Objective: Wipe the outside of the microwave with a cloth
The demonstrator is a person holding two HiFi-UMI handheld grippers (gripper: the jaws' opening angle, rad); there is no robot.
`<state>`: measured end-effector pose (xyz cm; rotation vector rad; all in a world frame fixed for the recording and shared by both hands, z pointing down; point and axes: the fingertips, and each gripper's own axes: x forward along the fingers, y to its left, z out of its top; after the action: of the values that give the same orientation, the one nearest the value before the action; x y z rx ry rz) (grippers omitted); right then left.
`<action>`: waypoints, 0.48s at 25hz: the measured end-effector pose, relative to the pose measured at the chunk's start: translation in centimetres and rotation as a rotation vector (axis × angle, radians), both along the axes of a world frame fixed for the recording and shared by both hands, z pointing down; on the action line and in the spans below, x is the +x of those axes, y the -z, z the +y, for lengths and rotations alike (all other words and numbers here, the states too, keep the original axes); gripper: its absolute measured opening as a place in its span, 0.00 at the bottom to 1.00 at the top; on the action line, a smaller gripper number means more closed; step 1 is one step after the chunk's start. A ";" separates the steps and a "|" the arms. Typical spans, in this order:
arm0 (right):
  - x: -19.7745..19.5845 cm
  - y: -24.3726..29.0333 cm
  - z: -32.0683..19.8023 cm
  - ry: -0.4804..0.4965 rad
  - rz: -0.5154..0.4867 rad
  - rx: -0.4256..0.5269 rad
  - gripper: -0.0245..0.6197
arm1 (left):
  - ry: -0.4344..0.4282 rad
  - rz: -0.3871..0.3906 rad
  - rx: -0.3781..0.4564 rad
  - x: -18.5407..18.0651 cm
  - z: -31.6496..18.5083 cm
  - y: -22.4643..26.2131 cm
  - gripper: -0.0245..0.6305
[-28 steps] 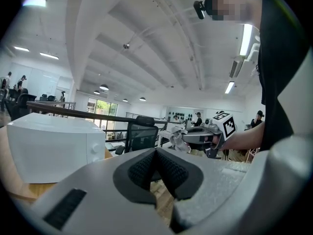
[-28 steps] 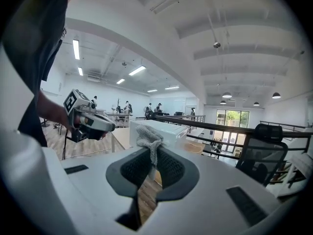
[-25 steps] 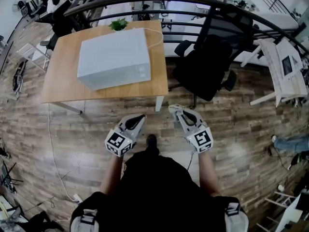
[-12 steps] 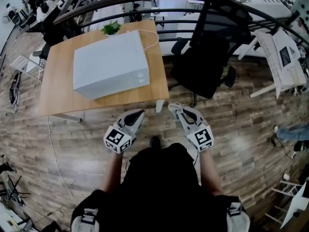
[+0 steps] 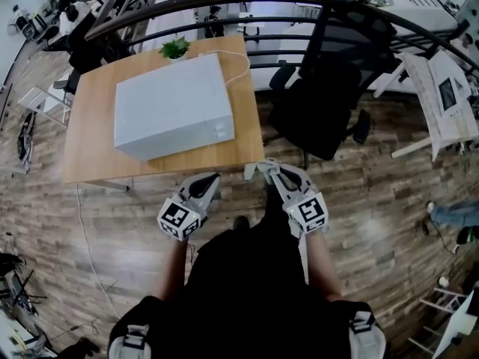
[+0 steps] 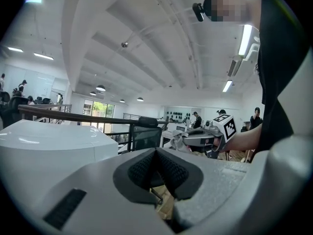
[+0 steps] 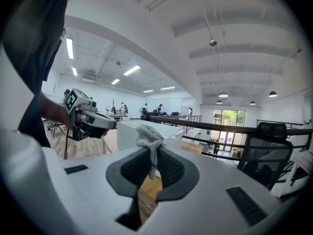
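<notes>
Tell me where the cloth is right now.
The cloth is pinched in the jaws of the right gripper, at the head view's middle, just short of the near right corner of the table; the microwave sits on it.

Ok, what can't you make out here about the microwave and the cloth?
- Head view: microwave back and far side hidden by its own body; front markings too small to read.
- Left gripper view: microwave cut off by the left edge.
- Right gripper view: cloth, gripped part hidden between the right gripper pads.
</notes>
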<state>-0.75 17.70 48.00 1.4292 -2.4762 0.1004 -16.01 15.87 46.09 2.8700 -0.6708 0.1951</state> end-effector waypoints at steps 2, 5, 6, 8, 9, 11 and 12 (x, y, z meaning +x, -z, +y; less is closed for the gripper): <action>-0.2 -0.4 -1.3 0.017 -0.012 -0.008 0.08 | 0.021 -0.009 -0.002 -0.3 -1.1 -0.1 0.04; -0.1 -0.2 -3.4 0.040 -0.020 -0.011 0.08 | 0.049 -0.014 -0.012 -0.3 -2.7 0.5 0.04; 0.2 -0.1 -4.4 0.047 -0.021 -0.011 0.08 | 0.057 -0.016 -0.015 0.0 -3.3 0.6 0.04; 0.8 -0.3 -6.5 0.062 -0.025 -0.016 0.08 | 0.069 -0.029 -0.010 0.4 -4.8 0.8 0.04; 1.0 -0.4 -7.5 0.069 -0.029 -0.023 0.08 | 0.077 -0.036 -0.005 0.6 -5.6 0.8 0.04; 1.1 -0.8 -9.2 0.093 -0.039 -0.039 0.08 | 0.100 -0.045 -0.003 0.7 -7.1 0.6 0.04; 1.0 -1.0 -9.9 0.110 -0.042 -0.045 0.08 | 0.115 -0.046 -0.011 0.8 -7.8 0.5 0.04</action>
<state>0.30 7.75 49.03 1.2825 -2.5642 0.1641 -15.26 8.08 45.60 2.8137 -0.8381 0.2481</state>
